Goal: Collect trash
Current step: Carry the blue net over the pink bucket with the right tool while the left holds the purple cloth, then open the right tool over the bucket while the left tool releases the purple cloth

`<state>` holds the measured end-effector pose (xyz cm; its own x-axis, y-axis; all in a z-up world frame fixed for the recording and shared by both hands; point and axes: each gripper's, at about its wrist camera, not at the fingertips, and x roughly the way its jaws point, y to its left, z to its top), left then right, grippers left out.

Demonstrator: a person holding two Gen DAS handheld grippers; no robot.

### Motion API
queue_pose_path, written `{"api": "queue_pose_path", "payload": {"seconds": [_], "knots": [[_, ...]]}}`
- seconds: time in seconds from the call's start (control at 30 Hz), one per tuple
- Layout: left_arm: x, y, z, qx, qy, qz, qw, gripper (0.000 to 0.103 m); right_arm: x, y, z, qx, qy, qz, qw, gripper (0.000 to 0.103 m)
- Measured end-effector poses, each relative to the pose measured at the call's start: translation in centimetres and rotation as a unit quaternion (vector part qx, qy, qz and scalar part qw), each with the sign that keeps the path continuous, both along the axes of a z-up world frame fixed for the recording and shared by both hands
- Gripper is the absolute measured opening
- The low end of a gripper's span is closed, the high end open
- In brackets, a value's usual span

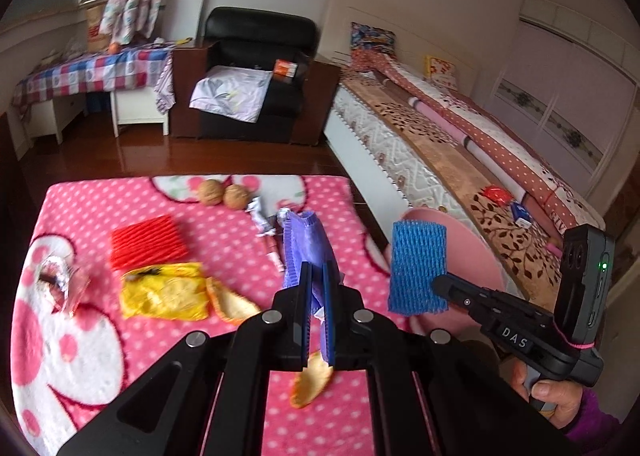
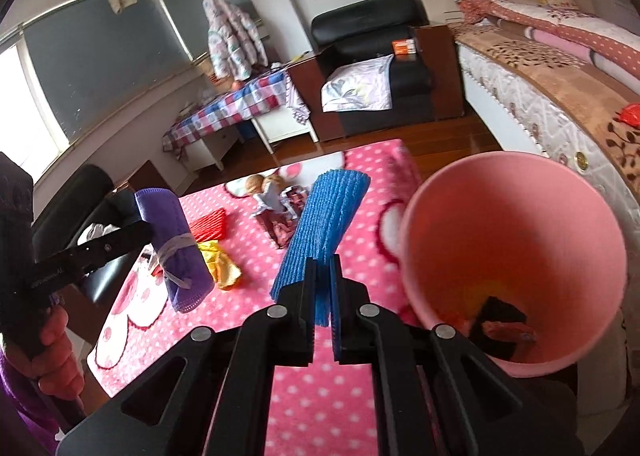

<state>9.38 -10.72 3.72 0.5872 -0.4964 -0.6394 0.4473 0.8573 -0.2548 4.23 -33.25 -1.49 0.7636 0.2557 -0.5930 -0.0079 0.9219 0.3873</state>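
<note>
My left gripper (image 1: pixel 316 268) is shut on a purple foam net sleeve (image 1: pixel 306 244), held above the pink dotted blanket (image 1: pixel 224 252). The same purple sleeve (image 2: pixel 176 244) shows at the left of the right wrist view. My right gripper (image 2: pixel 323 262) is shut on a blue foam net sleeve (image 2: pixel 328 212), just left of the pink bin (image 2: pixel 516 216); that blue sleeve (image 1: pixel 416 268) hangs at the blanket's right edge in the left wrist view. On the blanket lie a red foam net (image 1: pixel 148 242), a yellow wrapper (image 1: pixel 168 292), orange peels (image 1: pixel 234 302), foil wrappers (image 1: pixel 264 218) and two walnuts (image 1: pixel 222 194).
The pink bin (image 1: pixel 452 240) stands beside the blanket toward the bed (image 1: pixel 460 152) and holds some scraps (image 2: pixel 500 320). A clear crumpled wrapper (image 1: pixel 58 280) lies at the blanket's left. A black armchair (image 1: pixel 256 72) and a desk with a checked cloth (image 1: pixel 92 76) stand beyond.
</note>
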Motion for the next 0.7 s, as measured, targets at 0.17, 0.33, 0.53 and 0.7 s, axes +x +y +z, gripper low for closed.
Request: {"api": "queue_pose_path", "payload": {"seconds": [0.17,0.33,0.53,0.7], "knots": [[-0.1,-3.2,0.4,0.005,-0.007,-0.027,0.9996,0.005,-1.1,-1.9,0.0,-0.004,-0.006,-0.023,1.0,0.006],[-0.1,-6.0,0.8,0.008,-0.014,-0.05,0.9986,0.005,-2.0,-3.7,0.0,-0.008,-0.009,-0.046,0.999,0.006],[-0.3,-8.8,0.9,0.015,-0.02,-0.072,0.9971,0.005,-2.9,-5.7,-0.2,-0.011,-0.013,-0.073,0.997,0.006],[-0.2,-11.4,0.8,0.018,-0.022,-0.091,0.9955,0.005,-3.4,-7.2,-0.3,-0.021,-0.016,-0.093,0.995,0.006]]}}
